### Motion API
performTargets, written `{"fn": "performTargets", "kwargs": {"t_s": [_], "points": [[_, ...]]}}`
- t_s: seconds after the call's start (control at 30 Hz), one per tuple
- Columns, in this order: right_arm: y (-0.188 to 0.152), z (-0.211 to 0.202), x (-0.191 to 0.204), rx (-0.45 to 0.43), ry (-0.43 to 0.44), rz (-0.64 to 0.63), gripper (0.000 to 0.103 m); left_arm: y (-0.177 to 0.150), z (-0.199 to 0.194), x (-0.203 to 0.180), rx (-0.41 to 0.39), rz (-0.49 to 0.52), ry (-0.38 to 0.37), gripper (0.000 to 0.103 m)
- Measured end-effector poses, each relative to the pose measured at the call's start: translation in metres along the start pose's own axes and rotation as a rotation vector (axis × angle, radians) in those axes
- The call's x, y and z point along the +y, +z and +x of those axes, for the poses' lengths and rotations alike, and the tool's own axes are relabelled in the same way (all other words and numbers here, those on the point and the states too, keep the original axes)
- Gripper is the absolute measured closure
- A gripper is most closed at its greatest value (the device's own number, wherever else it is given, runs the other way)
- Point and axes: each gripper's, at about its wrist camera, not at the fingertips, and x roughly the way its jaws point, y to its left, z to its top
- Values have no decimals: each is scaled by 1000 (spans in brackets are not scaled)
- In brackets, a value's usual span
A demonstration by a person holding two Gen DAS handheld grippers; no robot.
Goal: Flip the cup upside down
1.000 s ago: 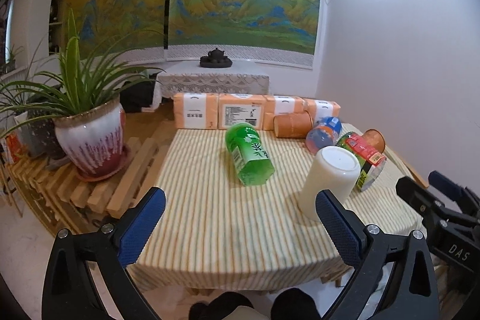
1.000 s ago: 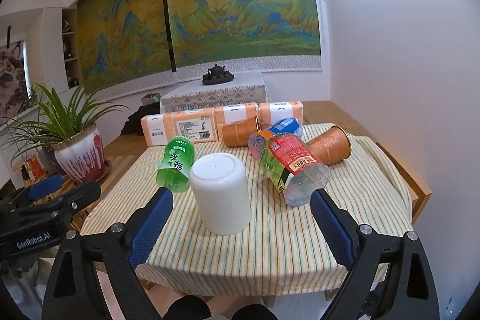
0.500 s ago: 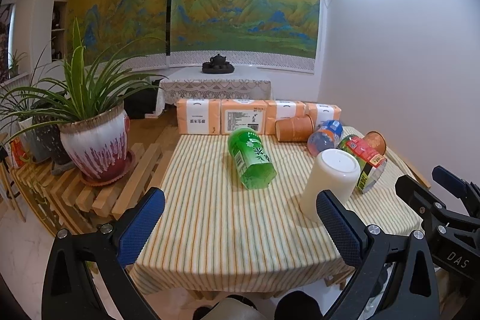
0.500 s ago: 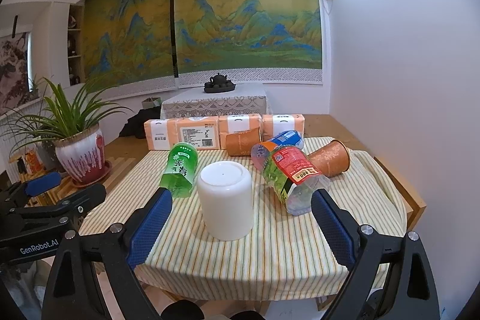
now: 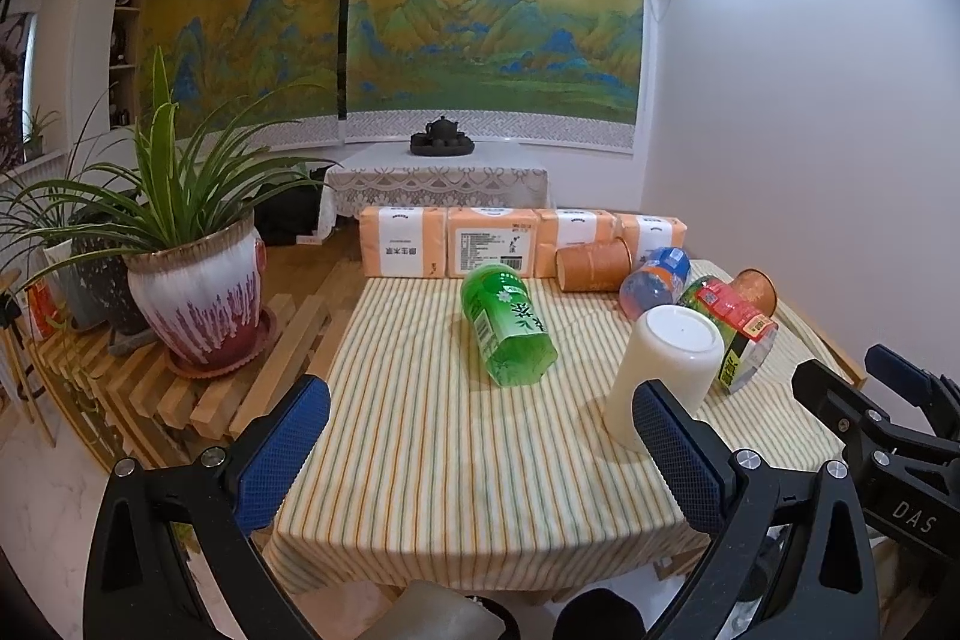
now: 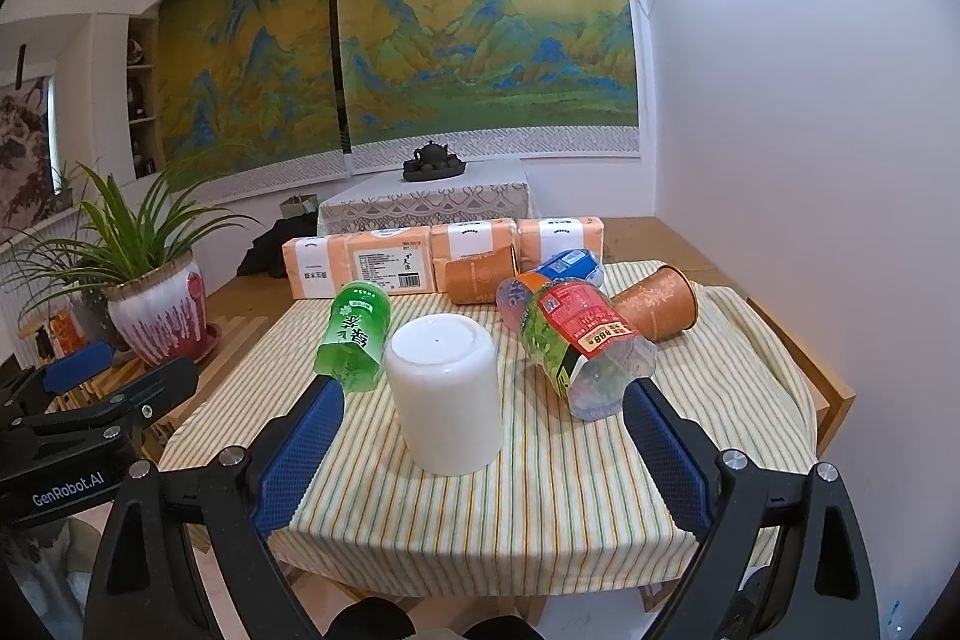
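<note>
1. A white cup stands mouth-down on the striped tablecloth, flat base facing up
2. The right gripper, jaws spread wide and empty, sits at the cup's 6 o'clock, apart from it
3. The left gripper is likewise spread wide, empty
4. A green tea bottle lies at the cup's 10 o'clock

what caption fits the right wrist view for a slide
Open right tool facing a white cup standing upside down on a striped tablecloth among toppled bottles.
</note>
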Motion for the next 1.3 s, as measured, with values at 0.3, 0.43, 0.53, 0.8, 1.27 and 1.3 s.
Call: {"fn": "performTargets", "kwargs": {"t_s": [0.3, 0.43, 0.53, 0.8, 1.27, 1.3], "points": [[-1, 1, -1, 7, 2, 4, 10, 0, 0, 0, -1, 0, 5, 1], [-1, 1, -1, 7, 2, 6, 10, 0, 0, 0, -1, -2, 5, 1], [-1, 2, -1, 8, 2, 5, 10, 0, 0, 1, -2, -2, 6, 1], [-2, 3, -1, 12, 2, 6, 10, -1, 1, 2, -3, -2, 10, 1], [-4, 5, 0, 19, 1, 8, 10, -1, 3, 2, 0, 4, 9, 1], [-4, 5, 0, 19, 1, 8, 10, -1, 3, 2, 0, 4, 10, 1]]}}
